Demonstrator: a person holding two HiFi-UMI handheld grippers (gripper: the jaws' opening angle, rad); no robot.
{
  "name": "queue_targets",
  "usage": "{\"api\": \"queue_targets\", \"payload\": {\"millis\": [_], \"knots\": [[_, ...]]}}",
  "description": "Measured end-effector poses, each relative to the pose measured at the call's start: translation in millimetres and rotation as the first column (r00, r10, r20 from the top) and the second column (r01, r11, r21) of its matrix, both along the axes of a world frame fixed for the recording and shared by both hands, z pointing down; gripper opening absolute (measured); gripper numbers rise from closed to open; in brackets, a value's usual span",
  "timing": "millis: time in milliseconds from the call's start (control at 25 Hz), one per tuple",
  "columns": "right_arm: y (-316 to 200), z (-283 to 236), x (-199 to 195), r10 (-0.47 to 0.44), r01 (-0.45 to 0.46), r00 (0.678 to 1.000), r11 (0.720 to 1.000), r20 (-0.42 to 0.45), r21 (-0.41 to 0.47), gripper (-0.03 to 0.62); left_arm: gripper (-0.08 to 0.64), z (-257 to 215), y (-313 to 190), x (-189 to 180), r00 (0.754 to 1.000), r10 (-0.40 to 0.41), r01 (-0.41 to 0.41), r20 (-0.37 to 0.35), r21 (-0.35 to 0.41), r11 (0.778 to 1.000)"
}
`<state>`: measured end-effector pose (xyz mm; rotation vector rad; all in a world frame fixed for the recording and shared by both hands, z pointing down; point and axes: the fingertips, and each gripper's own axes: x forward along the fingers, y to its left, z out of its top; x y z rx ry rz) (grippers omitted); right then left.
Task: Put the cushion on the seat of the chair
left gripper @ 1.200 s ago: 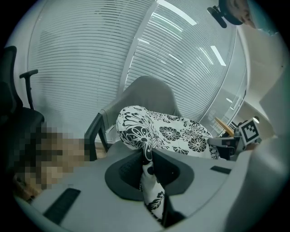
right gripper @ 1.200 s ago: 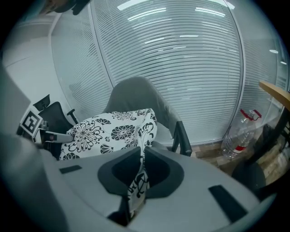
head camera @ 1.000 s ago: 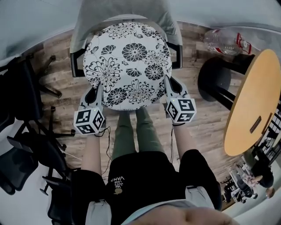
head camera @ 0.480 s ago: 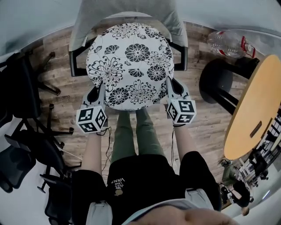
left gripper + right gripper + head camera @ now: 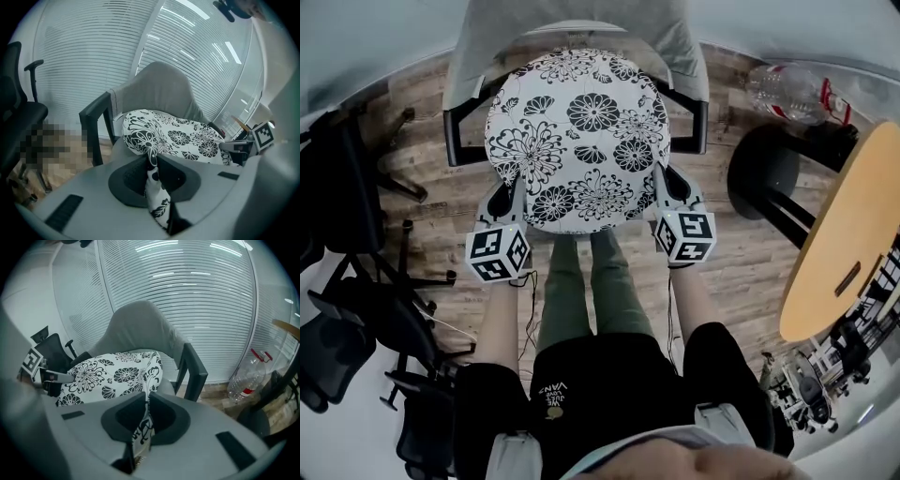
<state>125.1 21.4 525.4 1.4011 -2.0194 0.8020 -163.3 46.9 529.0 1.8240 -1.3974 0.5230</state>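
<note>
A round white cushion (image 5: 579, 136) with black flower print covers the seat of a grey chair (image 5: 581, 33) that has black armrests. My left gripper (image 5: 511, 195) is shut on the cushion's near left edge, and the fabric (image 5: 152, 180) shows pinched between its dark pads. My right gripper (image 5: 661, 187) is shut on the near right edge, with cloth (image 5: 143, 427) clamped between its pads. The cushion (image 5: 112, 373) lies against the grey backrest (image 5: 140, 326). In the left gripper view the cushion (image 5: 178, 138) spreads over the seat below the backrest (image 5: 159, 91).
A round wooden table (image 5: 848, 225) on a black base (image 5: 769, 169) stands to the right, with a large clear water bottle (image 5: 792, 89) on the floor beyond it. Black office chairs (image 5: 347, 281) crowd the left. The person's legs (image 5: 586, 281) stand close before the chair.
The cushion and both grippers have shifted slightly toward the chair's backrest; both grips are unchanged.
</note>
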Motion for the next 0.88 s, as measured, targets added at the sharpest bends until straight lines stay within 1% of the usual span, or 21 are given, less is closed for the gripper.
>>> {"api": "queue_targets", "payload": {"millis": [120, 560, 880], "knots": [[-2.3, -21.3, 0.3, 0.003, -0.003, 1.0, 1.0, -0.017, 0.009, 0.032, 0.054, -19.6, -1.3, -1.4, 1.0, -0.005, 0.005, -0.006, 0.007, 1.0], [4.7, 10.6, 3.9, 0.005, -0.006, 1.0, 1.0, -0.028, -0.025, 0.032, 0.054, 9.0, 1.2, -4.4, 1.0, -0.005, 0.006, 0.021, -0.021, 1.0], [6.2, 18.4, 4.9, 0.003, -0.004, 0.999, 0.999, -0.043, -0.039, 0.032, 0.054, 14.1, 2.1, -3.9, 1.0, -0.01, 0.011, 0.023, -0.037, 0.999]]}}
